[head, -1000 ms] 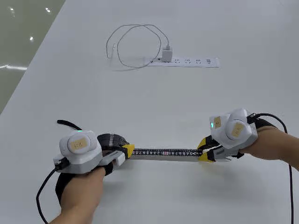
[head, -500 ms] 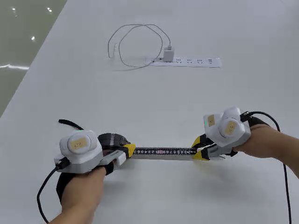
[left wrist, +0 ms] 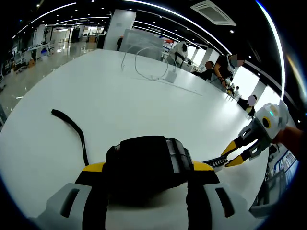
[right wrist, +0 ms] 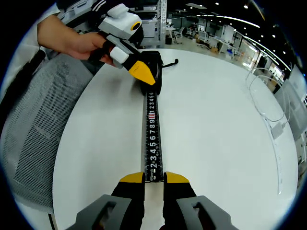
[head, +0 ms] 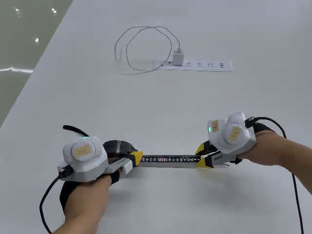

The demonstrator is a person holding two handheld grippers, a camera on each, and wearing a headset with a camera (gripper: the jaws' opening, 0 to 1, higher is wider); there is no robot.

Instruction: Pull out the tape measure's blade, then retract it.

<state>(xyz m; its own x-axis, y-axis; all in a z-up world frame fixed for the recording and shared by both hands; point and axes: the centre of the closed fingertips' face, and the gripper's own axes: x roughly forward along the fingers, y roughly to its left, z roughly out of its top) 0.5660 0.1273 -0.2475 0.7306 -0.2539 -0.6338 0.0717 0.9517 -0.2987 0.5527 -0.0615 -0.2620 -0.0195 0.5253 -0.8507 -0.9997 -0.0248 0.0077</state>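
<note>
- Shorter stretch of blade out than a second ago, with the right gripper nearer the left gripper across the lower part of the head view; left gripper much where it was.
- Right gripper pinched tight on the blade's free end, yellow jaw tips on either side of the lowest printed numbers at the bottom centre of the right gripper view.
- Left gripper clamped around the black tape measure case, jaws pressed to both its sides at the bottom centre of the left gripper view.
- Case in the lower left of the head view, blade running from it straight rightward to the right gripper, low over the white table; touching the surface or just above it, hard to say.
- In the right gripper view, blade as a dark numbered strip rising from bottom centre to the case near the top centre.
- Thin black strap curling on the table just left of the case.
- One hand behind each gripper: left hand at the bottom left of the head view, right hand at the right edge.
- White power strip well apart in the upper middle of the head view, with a white charger plugged in near its left end and a looped white cable to its left.
- Grey mesh chair at the left of the right gripper view.
</note>
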